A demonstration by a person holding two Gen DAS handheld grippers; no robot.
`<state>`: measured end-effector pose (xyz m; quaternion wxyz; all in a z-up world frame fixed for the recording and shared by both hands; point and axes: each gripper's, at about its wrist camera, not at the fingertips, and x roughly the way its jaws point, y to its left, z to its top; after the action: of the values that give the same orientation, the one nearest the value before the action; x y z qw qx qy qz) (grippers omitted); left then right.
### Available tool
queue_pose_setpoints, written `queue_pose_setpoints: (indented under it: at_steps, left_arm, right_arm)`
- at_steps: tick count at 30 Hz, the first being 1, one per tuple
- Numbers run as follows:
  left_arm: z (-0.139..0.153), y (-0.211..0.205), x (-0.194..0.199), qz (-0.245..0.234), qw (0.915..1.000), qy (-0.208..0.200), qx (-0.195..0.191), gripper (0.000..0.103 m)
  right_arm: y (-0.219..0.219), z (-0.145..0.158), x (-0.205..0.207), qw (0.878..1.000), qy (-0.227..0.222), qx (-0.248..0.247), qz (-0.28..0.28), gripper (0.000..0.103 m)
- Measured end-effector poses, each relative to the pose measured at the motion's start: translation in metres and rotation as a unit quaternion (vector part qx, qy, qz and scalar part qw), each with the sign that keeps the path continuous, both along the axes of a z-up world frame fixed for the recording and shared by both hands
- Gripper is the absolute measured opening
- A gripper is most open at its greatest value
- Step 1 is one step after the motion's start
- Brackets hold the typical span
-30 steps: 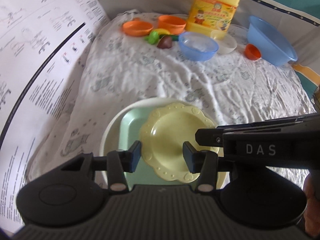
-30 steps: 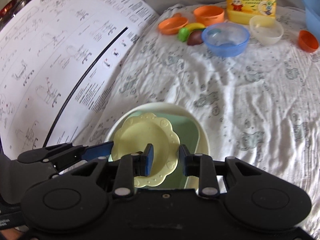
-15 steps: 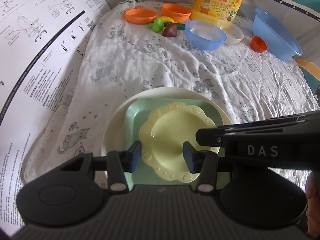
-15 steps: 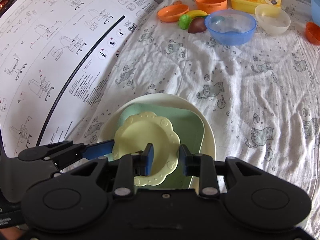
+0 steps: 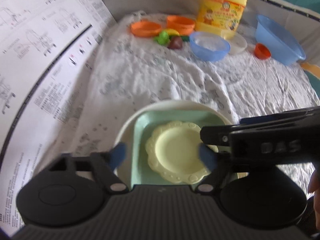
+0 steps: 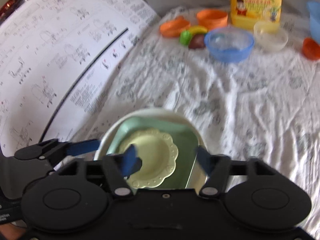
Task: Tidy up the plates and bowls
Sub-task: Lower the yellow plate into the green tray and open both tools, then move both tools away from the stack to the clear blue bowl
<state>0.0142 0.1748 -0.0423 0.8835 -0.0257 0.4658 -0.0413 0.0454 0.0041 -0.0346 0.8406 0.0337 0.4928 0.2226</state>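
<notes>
A stack of plates lies on the cloth near me: a scalloped yellow plate [image 5: 176, 152] on a square mint-green plate [image 5: 140, 132] on a round white plate [image 5: 128, 124]. The same stack shows in the right wrist view: yellow plate [image 6: 156, 156], green plate [image 6: 186, 142], white plate [image 6: 152, 112]. My left gripper [image 5: 163, 155] is open above the stack, empty. My right gripper [image 6: 167, 160] is open above it too, empty. Each gripper's arm reaches into the other's view.
At the back stand a yellow detergent jug [image 5: 222, 8], an orange plate [image 5: 146, 28], an orange bowl [image 5: 180, 23], toy fruit [image 5: 170, 38], a blue bowl [image 5: 209, 45], a clear bowl [image 5: 237, 42], a small orange cup [image 5: 262, 51] and a large blue basin [image 5: 278, 40]. A printed instruction sheet [image 5: 40, 60] lies at the left.
Both grippers have opened wide over the plate stack. The views are blurred from movement, and the stack appears slightly farther away.
</notes>
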Motion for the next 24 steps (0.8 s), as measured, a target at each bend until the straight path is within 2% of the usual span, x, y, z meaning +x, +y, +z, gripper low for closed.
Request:
queue_pose_setpoints:
  at_steps: [1, 3, 10, 24]
  left_arm:
    - [0.004, 0.002, -0.002, 0.005, 0.9999, -0.008, -0.005, 0.103]
    - [0.011, 0.007, -0.005, 0.014, 0.9995, -0.023, -0.014, 0.103]
    - [0.016, 0.014, -0.007, 0.038, 0.9989, -0.024, -0.015, 0.103]
    - [0.017, -0.006, 0.001, 0.033, 0.9994, -0.002, -0.007, 0.103]
  right_arm:
    - [-0.004, 0.004, -0.001, 1.0, -0.007, 0.009, -0.003, 0.099]
    - [-0.009, 0.01, -0.003, 1.0, -0.024, 0.013, -0.009, 0.103]
    - [-0.025, 0.017, -0.008, 0.999, -0.039, 0.006, -0.024, 0.103]
    - [-0.058, 0.022, -0.012, 0.997, -0.043, 0.019, -0.069, 0.103]
